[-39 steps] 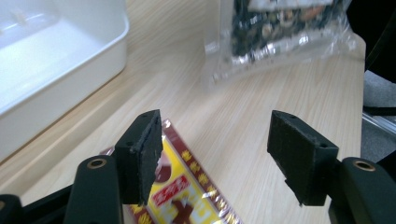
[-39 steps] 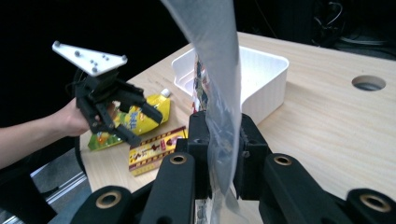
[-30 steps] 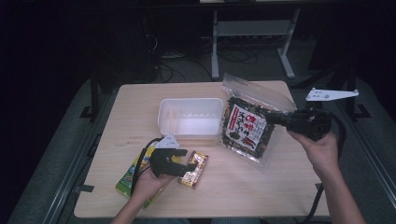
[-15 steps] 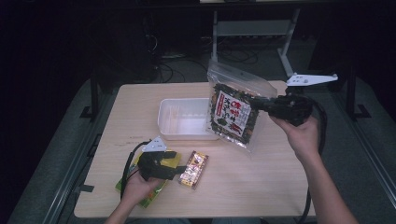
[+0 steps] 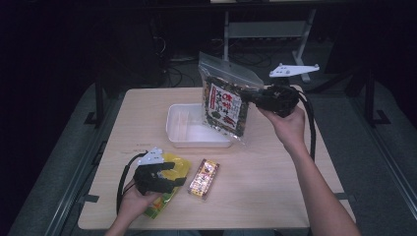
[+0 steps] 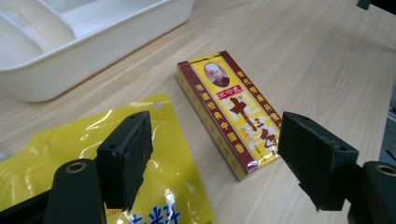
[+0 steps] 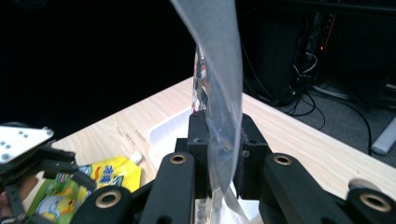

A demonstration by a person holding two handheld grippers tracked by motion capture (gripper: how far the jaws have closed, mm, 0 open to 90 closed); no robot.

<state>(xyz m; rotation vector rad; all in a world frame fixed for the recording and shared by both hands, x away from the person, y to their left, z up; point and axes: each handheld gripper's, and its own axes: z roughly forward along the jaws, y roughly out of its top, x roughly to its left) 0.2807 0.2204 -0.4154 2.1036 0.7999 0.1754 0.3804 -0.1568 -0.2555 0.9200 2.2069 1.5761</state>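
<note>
The clear zip bag of dark dried seaweed (image 5: pixel 227 101) hangs upright in the air, lifted off the table and hovering over the right end of the white plastic tray (image 5: pixel 183 129). The right gripper (image 5: pixel 254 98) is clenched on the bag's clear side edge; in the right gripper view the film (image 7: pixel 223 93) runs up between the two closed pads. The tray sits on the wooden table (image 5: pixel 275 182), and seems to have shallow dividers inside, though the high view is too dim to be sure. On the near side of the tray lies a red and yellow seasoning box (image 6: pixel 236 112), flat on the wood. Just left of that box is a yellow pouch (image 6: pixel 163 186). The left gripper (image 6: pixel 215 154) hovers there with jaws spread wide, one pad over the pouch, the other past the box's near end, grasping nothing.
</note>
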